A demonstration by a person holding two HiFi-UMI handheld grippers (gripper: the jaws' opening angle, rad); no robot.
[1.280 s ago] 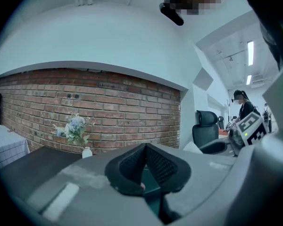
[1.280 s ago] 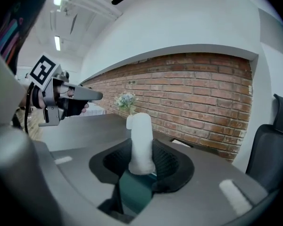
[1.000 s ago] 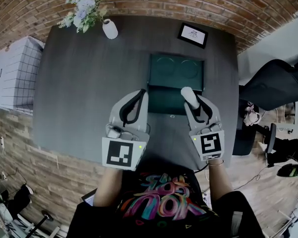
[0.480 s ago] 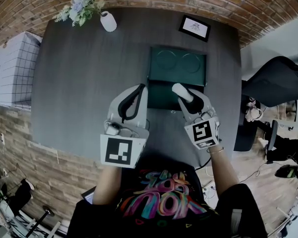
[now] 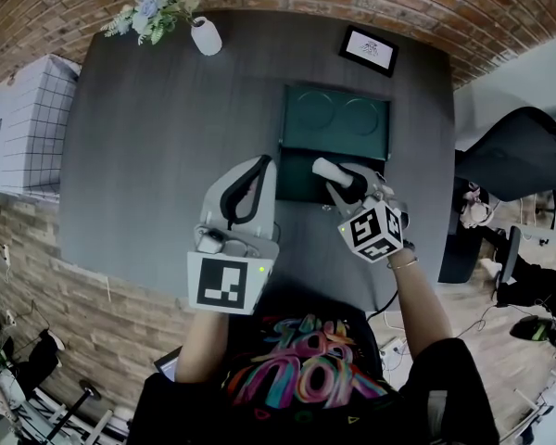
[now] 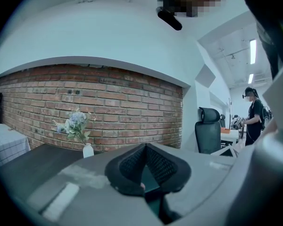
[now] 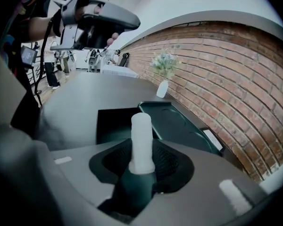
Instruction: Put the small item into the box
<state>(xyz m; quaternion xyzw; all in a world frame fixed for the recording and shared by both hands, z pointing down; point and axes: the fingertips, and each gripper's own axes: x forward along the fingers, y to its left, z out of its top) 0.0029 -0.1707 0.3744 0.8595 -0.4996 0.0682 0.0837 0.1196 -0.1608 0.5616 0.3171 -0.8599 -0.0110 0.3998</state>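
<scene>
A white small item (image 5: 328, 171), its dark lower end hidden between the jaws of the right gripper (image 5: 343, 183) clamping it, is hanging over the open green box (image 5: 298, 182), with the left gripper (image 5: 252, 176), jaws pressed together on nothing, hovering at its nine o'clock and a flower vase (image 5: 205, 37) standing at eleven o'clock on the table (image 5: 148, 165).

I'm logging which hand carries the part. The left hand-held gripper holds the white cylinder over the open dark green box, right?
No, the right hand-held gripper holds the white cylinder over the open dark green box. The right gripper view shows it clamped between those jaws; the left hand-held gripper holds nothing.
</scene>
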